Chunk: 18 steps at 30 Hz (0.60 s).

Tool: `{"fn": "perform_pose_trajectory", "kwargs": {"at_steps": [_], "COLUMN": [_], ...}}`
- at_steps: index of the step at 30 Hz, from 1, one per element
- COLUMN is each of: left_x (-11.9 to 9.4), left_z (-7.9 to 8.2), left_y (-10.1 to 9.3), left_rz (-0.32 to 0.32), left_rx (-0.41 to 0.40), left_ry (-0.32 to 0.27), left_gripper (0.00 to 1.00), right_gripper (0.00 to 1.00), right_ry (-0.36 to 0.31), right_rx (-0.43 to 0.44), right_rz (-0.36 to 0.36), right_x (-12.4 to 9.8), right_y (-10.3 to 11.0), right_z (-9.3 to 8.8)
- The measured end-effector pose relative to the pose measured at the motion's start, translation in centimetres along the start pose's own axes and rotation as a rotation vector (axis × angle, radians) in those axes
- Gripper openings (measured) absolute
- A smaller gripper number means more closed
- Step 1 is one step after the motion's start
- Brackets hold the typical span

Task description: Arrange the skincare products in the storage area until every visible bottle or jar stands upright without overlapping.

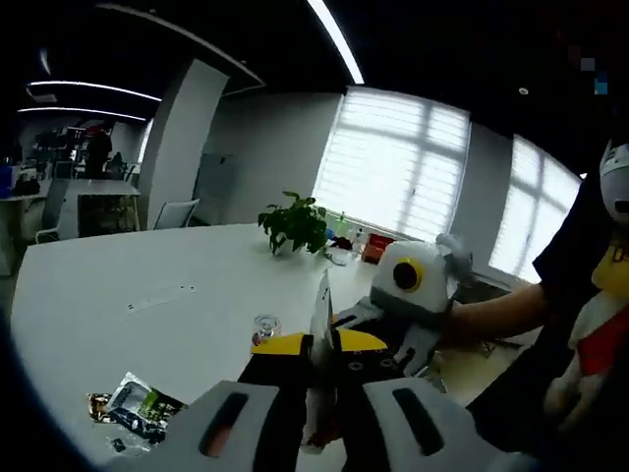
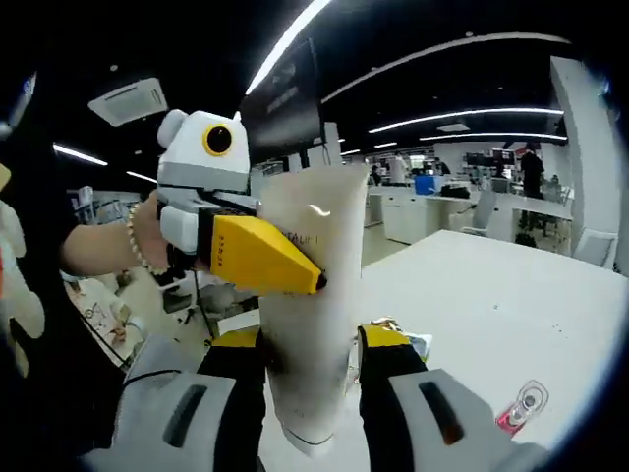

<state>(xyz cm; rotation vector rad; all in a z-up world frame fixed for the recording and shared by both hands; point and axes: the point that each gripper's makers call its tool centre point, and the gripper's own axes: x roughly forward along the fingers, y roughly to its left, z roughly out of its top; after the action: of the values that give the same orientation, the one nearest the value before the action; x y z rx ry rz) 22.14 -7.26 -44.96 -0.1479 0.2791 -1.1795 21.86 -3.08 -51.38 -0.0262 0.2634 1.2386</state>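
Tube orientation: the white tube point(image 2: 310, 295) is seen upright in the right gripper view, long axis running from the bottom of that view toward its top; which end carries the cap cannot be told.
Tube appearance: a pale, off-white, soft-sided body is shown, with small dark lettering near its upper part; edge-on in the left gripper view point(image 1: 319, 324) it appears as a thin flat blade.
Tube location: it is held above the white table point(image 1: 147, 285), between both grippers.
Right gripper point(image 2: 313, 344): its jaws are closed against the tube's lower sides.
Left gripper point(image 1: 316, 349): its jaws are pressed onto the tube's flat edge; in the right gripper view its yellow tip is seen against the tube.
Surroundings: a small clear jar point(image 1: 265, 324), a crumpled packet point(image 1: 133, 405) near left, and a potted plant point(image 1: 295, 224) far across the table are noted.
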Motion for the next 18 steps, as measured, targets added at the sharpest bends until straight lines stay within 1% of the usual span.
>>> {"fn": "perform_pose_trajectory", "kwargs": {"at_steps": [1, 2, 3, 4, 5, 6, 8, 11, 13, 14, 15, 18], "left_x": [-0.2, -0.4, -0.5, -0.5, -0.5, -0.5, -0.3, -0.1, 0.3, 0.5, 0.6, 1.0], "left_z": [0.8, 1.3, 1.4, 2.1, 2.1, 2.4, 2.7, 3.3, 3.5, 3.5, 3.6, 3.8], "left_y": [-0.7, -0.8, -0.8, -0.9, -1.0, -1.0, -0.9, -0.5, -0.3, 0.0, 0.2, 0.8], "left_rz": [-0.019, -0.029, -0.030, -0.040, -0.043, -0.044, -0.042, -0.037, -0.030, -0.026, -0.025, -0.017], "left_rx": [0.006, 0.012, 0.015, 0.025, 0.027, 0.047, 0.058, 0.066, 0.074, 0.069, 0.069, 0.061], "left_ry": [-0.017, -0.012, -0.014, -0.022, -0.021, -0.018, -0.023, -0.034, -0.035, -0.034, -0.035, -0.040], "left_gripper": [0.04, 0.04, 0.04, 0.04, 0.04, 0.05, 0.05, 0.05, 0.06, 0.06, 0.06, 0.06], "right_gripper": [0.30, 0.30, 0.30, 0.29, 0.28, 0.28, 0.27, 0.26, 0.26, 0.26, 0.26, 0.25], "right_ry": [-0.005, 0.011, 0.018, 0.059, 0.058, 0.048, 0.061, 0.050, 0.048, 0.054, 0.060, 0.075], "right_rx": [-0.016, -0.060, -0.075, -0.081, -0.089, -0.118, -0.126, -0.147, -0.151, -0.154, -0.163, -0.176], "right_rz": [0.070, 0.108, 0.120, 0.170, 0.167, 0.160, 0.147, 0.126, 0.123, 0.125, 0.127, 0.133], "right_x": [-0.2, -0.3, -0.4, -0.4, -0.3, -0.2, -0.1, -0.4, -0.5, -0.6, -0.6, -0.5], "right_y": [0.6, 0.7, 0.7, 1.4, 1.2, 0.8, 0.7, -0.1, -0.7, -1.1, -0.9, -1.8], "right_z": [0.5, 0.8, 0.8, 0.8, 0.9, 1.4, 1.8, 2.2, 2.4, 2.4, 2.4, 2.6]}}
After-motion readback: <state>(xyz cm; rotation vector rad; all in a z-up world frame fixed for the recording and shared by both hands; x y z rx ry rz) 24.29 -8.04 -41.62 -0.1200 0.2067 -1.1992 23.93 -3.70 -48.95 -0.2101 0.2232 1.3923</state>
